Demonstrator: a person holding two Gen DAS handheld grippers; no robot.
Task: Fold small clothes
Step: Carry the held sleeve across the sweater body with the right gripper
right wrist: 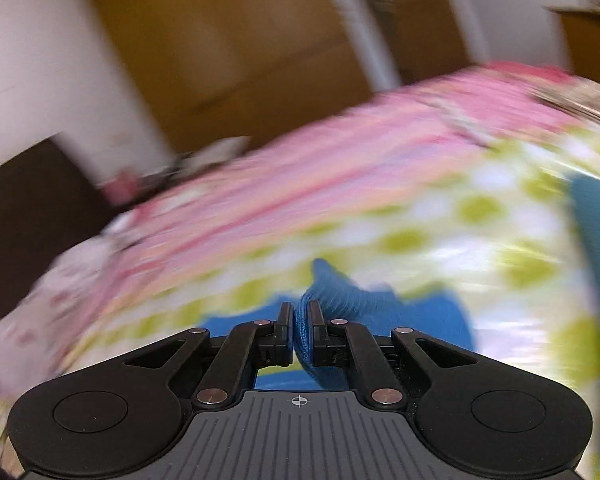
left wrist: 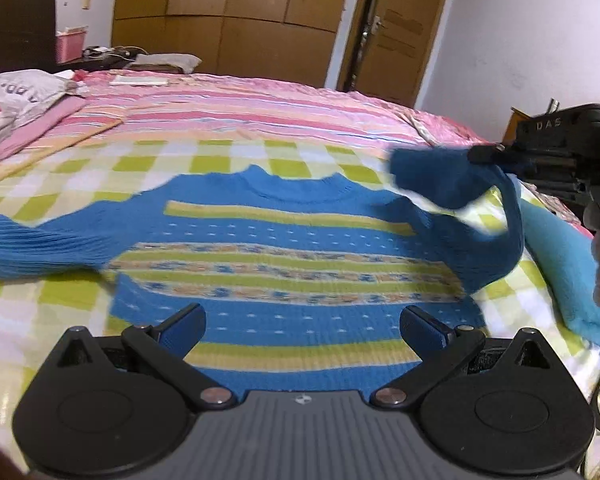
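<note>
The sweater (left wrist: 284,256) is lying flat on the bed (left wrist: 260,104), body and one sleeve spread out — folding is only beginning. The right gripper (right wrist: 300,334) is pinching the other sleeve (left wrist: 452,188) tight and lifting it over the body. The left gripper (left wrist: 302,330) is hovering wide apart above the hem, holding nothing — both sleeves and the body fold remain.
</note>
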